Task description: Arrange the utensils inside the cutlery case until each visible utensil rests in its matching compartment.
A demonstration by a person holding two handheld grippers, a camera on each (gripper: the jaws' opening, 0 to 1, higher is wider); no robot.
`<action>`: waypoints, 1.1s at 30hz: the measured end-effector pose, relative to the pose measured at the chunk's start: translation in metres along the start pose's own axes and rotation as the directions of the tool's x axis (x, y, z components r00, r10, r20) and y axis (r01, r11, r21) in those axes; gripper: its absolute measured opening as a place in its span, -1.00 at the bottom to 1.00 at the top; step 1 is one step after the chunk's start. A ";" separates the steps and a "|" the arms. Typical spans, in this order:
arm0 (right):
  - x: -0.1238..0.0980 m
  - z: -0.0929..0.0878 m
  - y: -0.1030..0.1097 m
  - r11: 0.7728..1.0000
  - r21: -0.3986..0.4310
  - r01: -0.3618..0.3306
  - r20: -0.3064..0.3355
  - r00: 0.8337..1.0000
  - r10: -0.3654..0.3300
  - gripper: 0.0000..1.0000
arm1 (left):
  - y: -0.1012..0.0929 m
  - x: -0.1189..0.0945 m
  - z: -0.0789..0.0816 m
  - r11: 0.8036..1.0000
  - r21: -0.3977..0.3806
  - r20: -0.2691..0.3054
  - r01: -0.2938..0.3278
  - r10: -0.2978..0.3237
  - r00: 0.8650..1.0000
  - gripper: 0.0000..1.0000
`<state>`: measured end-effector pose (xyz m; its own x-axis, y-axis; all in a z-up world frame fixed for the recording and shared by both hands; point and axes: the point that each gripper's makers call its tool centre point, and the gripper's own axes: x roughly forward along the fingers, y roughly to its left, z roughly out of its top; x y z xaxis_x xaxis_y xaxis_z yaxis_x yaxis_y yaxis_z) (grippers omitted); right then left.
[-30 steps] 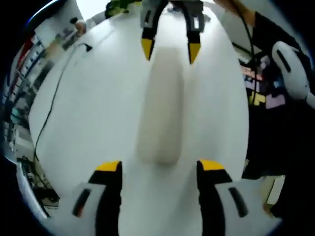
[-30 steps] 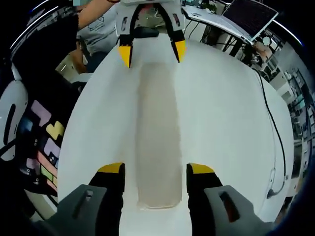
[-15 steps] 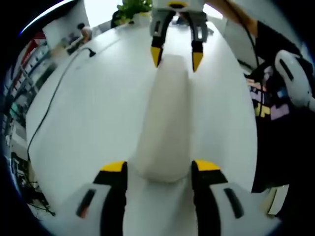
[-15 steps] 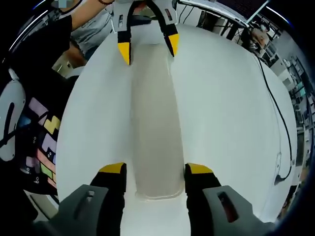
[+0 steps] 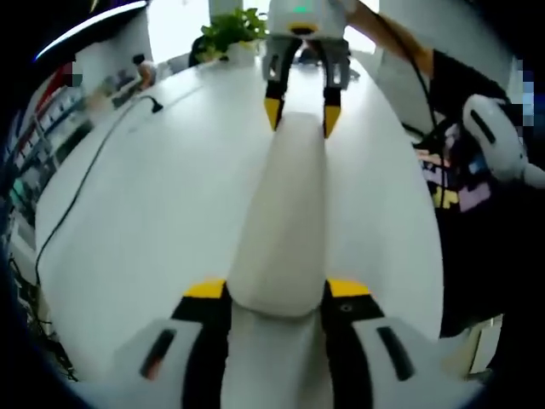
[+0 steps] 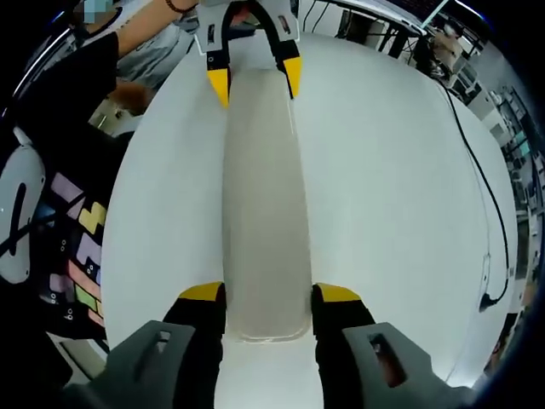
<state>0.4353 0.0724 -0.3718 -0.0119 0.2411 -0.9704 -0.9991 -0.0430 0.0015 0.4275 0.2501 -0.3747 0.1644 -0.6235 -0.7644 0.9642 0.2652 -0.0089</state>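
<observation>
Your left gripper (image 5: 274, 294) and right gripper (image 6: 267, 296) each clamp one end of the closed, frosted cutlery case (image 6: 261, 196), which lies lengthwise on the white table (image 5: 153, 196). Lid unopened, no utensils seen; sorting all ahead.

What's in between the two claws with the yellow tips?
The long pale cutlery case stretches between them on the white table. In the right gripper view the right claw sits at its near end and the left claw at its far end.
</observation>
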 end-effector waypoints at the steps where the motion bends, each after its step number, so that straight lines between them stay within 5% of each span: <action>1: 0.000 0.000 0.000 1.000 0.000 0.000 -0.001 1.000 0.000 -0.18 | -0.004 0.003 0.002 1.000 0.003 0.001 0.000 0.000 1.000 -0.11; 13: -0.004 -0.012 0.012 0.999 -0.009 -0.037 -0.078 0.996 0.036 -0.20 | -0.015 0.017 0.017 0.997 0.063 0.108 0.038 -0.045 0.993 -0.12; 24: -0.002 -0.023 0.017 0.999 -0.022 -0.048 -0.182 0.982 0.044 -0.19 | -0.019 0.028 0.023 0.995 0.079 0.140 0.063 -0.074 0.987 -0.12; 30: -0.014 -0.014 0.016 0.999 -0.031 -0.030 -0.142 0.990 0.025 -0.24 | -0.022 0.030 0.025 0.993 0.096 0.176 0.075 -0.091 0.980 -0.11; 33: -0.027 0.006 0.010 0.998 -0.061 0.004 -0.072 0.997 -0.009 -0.28 | -0.021 0.029 0.025 0.993 0.094 0.205 0.078 -0.096 0.974 -0.07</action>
<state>0.4258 0.0717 -0.3439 -0.0001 0.1715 -0.9852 -0.9947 -0.1010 -0.0174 0.4170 0.2081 -0.3806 0.1102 -0.7835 -0.6115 0.9893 0.1456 -0.0082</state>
